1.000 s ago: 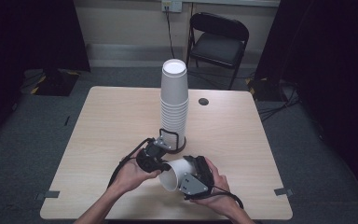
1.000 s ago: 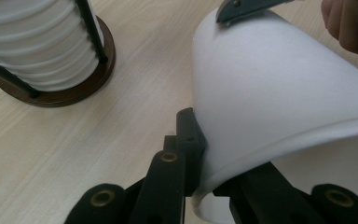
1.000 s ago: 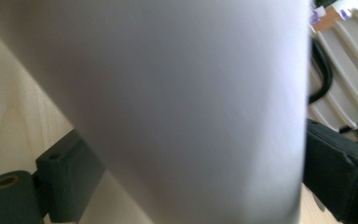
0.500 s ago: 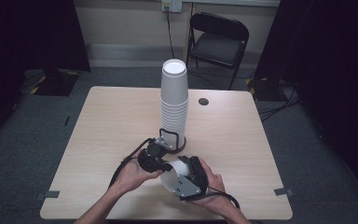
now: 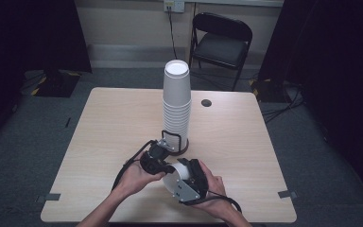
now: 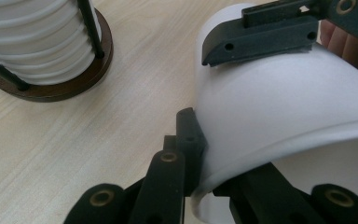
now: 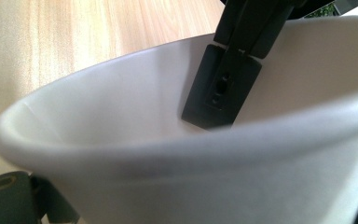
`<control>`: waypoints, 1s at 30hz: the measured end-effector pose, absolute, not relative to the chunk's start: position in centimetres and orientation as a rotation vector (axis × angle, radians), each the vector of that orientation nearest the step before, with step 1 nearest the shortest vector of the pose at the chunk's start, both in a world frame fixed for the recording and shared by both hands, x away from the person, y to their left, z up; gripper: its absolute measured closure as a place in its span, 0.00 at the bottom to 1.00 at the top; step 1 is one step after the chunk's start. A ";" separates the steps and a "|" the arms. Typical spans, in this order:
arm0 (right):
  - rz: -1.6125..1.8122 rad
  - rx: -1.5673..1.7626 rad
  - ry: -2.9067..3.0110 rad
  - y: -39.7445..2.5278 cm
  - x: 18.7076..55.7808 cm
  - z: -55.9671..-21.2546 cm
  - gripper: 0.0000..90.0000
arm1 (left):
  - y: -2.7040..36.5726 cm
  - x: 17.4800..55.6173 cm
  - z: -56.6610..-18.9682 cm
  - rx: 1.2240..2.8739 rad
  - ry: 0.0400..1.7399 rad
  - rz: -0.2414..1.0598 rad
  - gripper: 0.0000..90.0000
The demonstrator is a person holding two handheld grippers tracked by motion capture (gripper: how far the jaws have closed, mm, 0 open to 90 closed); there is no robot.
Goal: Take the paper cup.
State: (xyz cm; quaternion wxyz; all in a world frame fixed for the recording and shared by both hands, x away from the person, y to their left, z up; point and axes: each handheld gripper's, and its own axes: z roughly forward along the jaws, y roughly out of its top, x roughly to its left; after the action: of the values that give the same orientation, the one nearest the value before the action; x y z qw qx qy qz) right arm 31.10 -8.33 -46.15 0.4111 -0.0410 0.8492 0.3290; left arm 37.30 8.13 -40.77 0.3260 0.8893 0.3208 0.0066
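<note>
High view
Cup: a single white paper cup (image 5: pixel 177 176) lies on its side between the two hands, near the front edge of the table (image 5: pixel 104 123).
Left gripper: the left gripper (image 5: pixel 163 166) meets the cup from its left side, at the rim.
Right gripper: the right gripper (image 5: pixel 186 182) holds the cup from its right, the person's fingers wrapped around the gripper body.
Stack: a tall stack of cups (image 5: pixel 176 101) stands upright in a dark round holder (image 5: pixel 176 144), just behind the grippers.
Surroundings: a folding chair (image 5: pixel 221 40) stands beyond the table's far edge.

Left gripper view
Jaws: the left gripper (image 6: pixel 200 175) is clamped on the cup's rim, one jaw outside the wall and one under the lip.
Cup: the cup (image 6: pixel 284 98) lies sideways and tilted, off the wood.
Other gripper: a jaw of the right gripper (image 6: pixel 261 35) presses on the cup's outer wall farther up.
Holder: the holder (image 6: pixel 65 81) with its stack (image 6: pixel 32 32) sits at upper left.

Right gripper view
Cup: the cup (image 7: pixel 135 140) is very close, its open mouth facing up and back.
Left gripper jaw: one black jaw reaches down inside the cup against the inner wall.
Right jaws: closed on the cup, though mostly hidden behind it here.
</note>
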 end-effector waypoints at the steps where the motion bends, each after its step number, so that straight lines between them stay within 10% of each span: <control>1: 0.831 -0.105 2.134 -8.3 31.1 -46.2 0.09 | 8.2 37.3 -40.8 2.334 0.838 0.018 0.95; 30: 0.940 -0.054 2.125 -8.0 31.1 -45.6 0.12 | 9.6 37.3 -41.6 2.147 0.902 -0.012 0.91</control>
State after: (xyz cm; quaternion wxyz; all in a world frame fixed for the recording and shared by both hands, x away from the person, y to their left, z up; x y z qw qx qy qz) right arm 31.06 -8.00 -45.60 0.3974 -0.0214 0.8390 0.3710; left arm 37.31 9.63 -41.59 0.3954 0.8467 0.3560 -0.0046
